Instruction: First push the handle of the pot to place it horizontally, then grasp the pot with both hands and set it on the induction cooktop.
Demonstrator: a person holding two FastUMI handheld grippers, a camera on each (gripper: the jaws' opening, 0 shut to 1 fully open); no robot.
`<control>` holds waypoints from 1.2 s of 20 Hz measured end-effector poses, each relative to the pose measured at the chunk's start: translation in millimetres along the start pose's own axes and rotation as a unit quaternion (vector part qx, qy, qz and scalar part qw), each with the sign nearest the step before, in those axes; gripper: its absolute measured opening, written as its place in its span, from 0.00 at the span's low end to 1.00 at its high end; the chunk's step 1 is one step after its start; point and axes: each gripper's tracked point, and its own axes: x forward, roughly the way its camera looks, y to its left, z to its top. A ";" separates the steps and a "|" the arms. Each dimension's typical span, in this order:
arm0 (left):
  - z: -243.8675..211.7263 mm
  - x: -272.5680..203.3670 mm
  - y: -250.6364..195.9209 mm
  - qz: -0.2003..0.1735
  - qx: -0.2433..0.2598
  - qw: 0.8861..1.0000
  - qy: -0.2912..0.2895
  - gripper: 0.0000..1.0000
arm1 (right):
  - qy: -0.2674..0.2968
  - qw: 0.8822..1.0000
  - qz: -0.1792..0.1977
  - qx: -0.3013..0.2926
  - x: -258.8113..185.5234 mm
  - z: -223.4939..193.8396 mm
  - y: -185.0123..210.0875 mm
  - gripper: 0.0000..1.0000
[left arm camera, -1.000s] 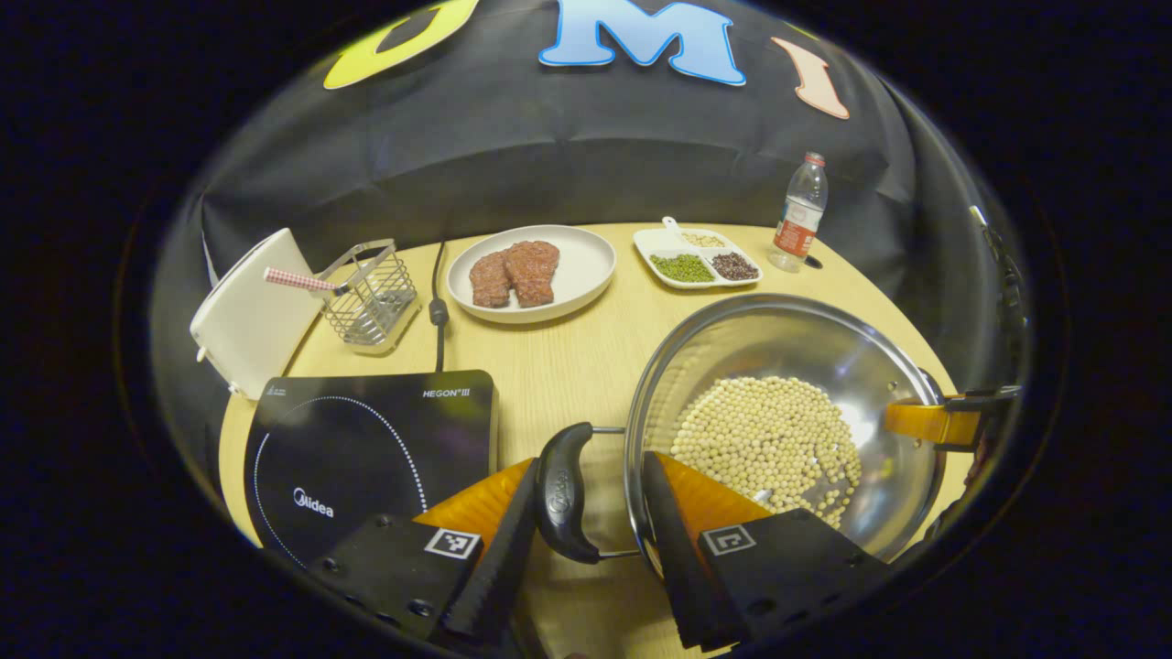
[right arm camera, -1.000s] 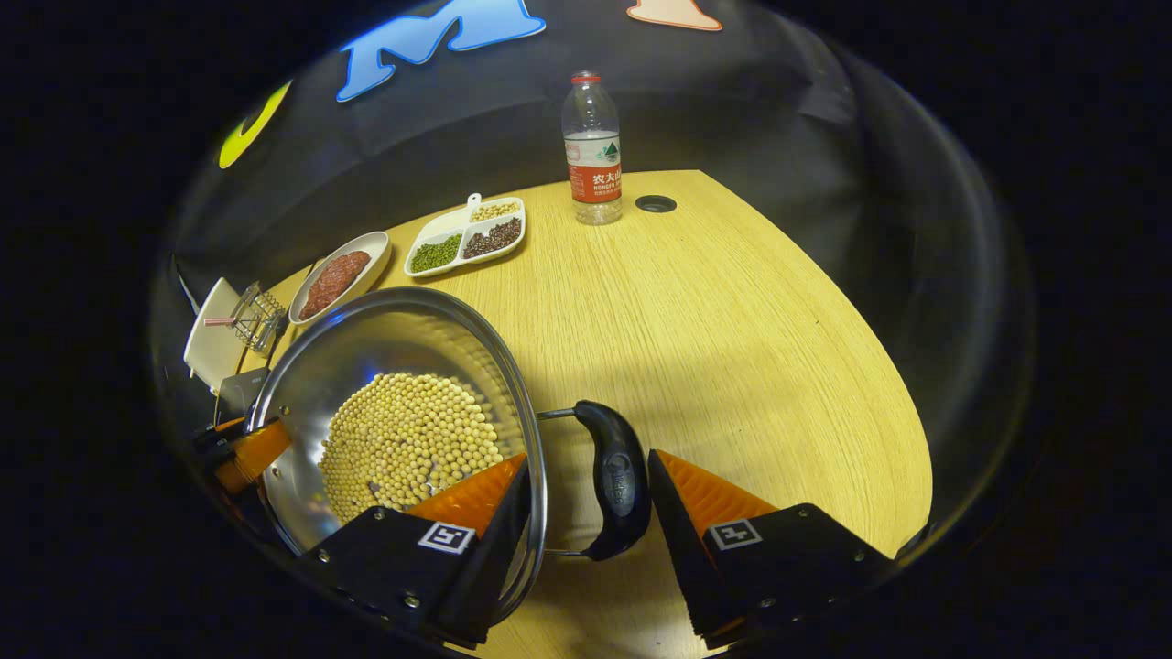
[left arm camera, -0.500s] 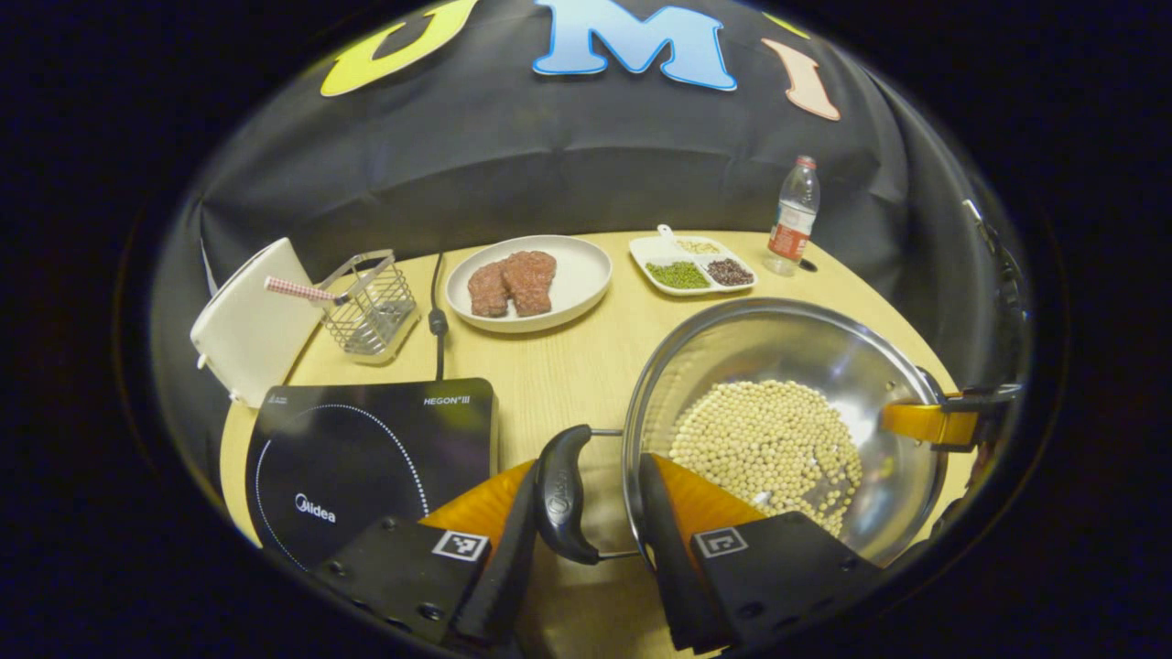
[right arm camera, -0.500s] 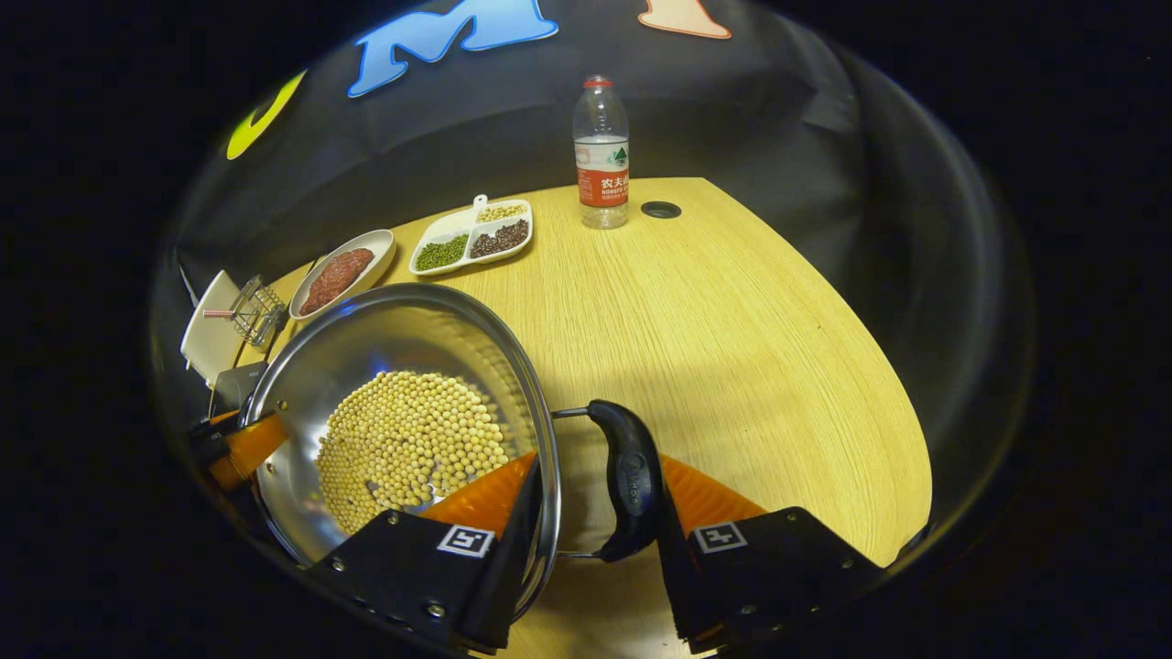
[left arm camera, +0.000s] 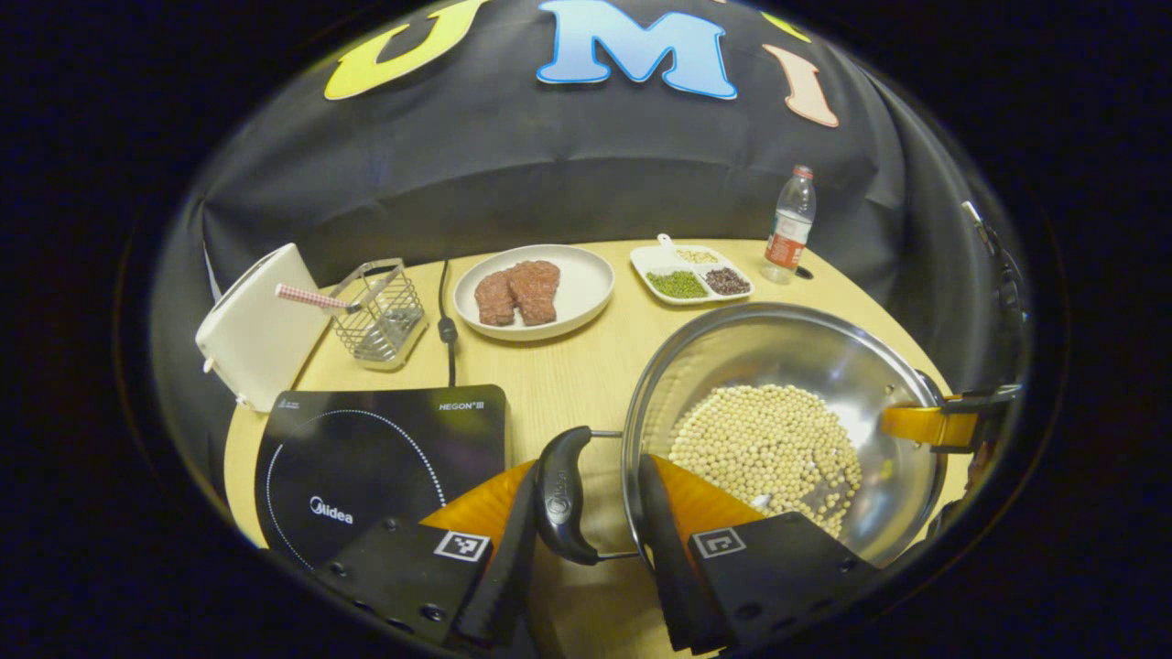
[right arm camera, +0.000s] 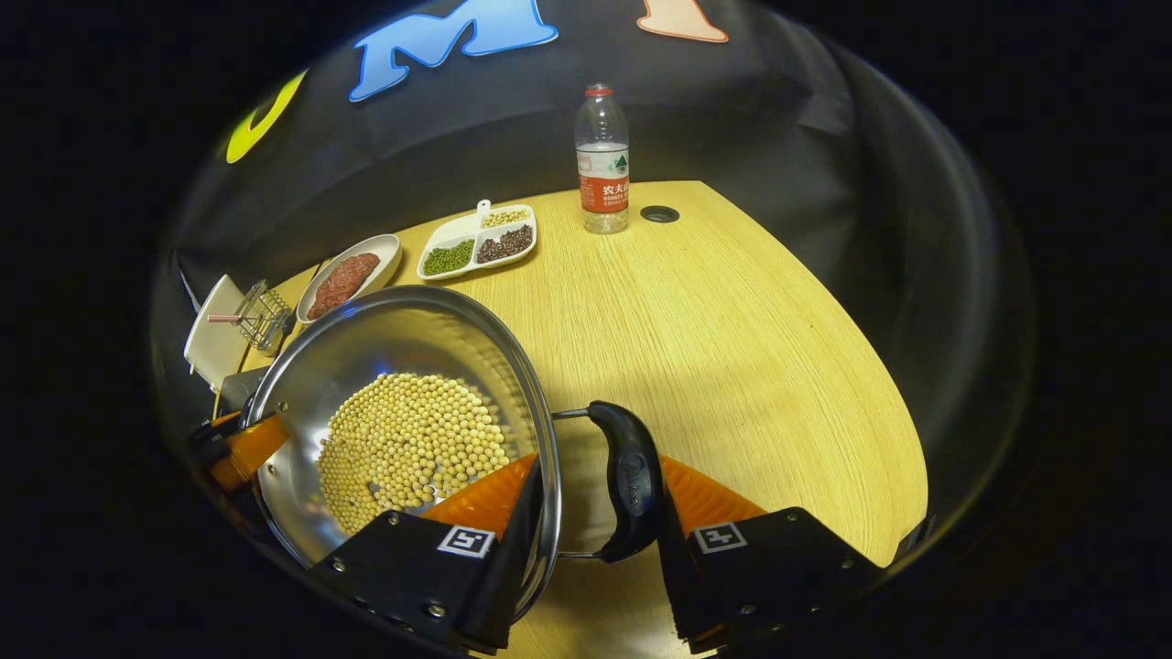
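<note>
A steel pot holding soybeans sits between my two grippers, its black side handles level. My left gripper is shut on the left handle, one finger outside the handle and the other inside the pot wall. My right gripper is shut the same way on the right handle of the pot. Across the pot, a right gripper finger shows at the far rim. The black induction cooktop lies to the left of the pot.
At the back of the wooden table stand a plate of meat, a divided dish of beans and a water bottle. A wire basket, a white slab and a power cord lie behind the cooktop.
My right gripper closed onto its handle and the left tightened a little. Table objects have since slid down in both views while the pot stays fixed between the fingers.
</note>
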 end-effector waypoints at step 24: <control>-6.6 -110.8 114.8 0.045 -0.030 0.998 -0.044 0.63 | -0.003 0.998 0.043 -0.041 -76.6 -11.8 109.6 0.64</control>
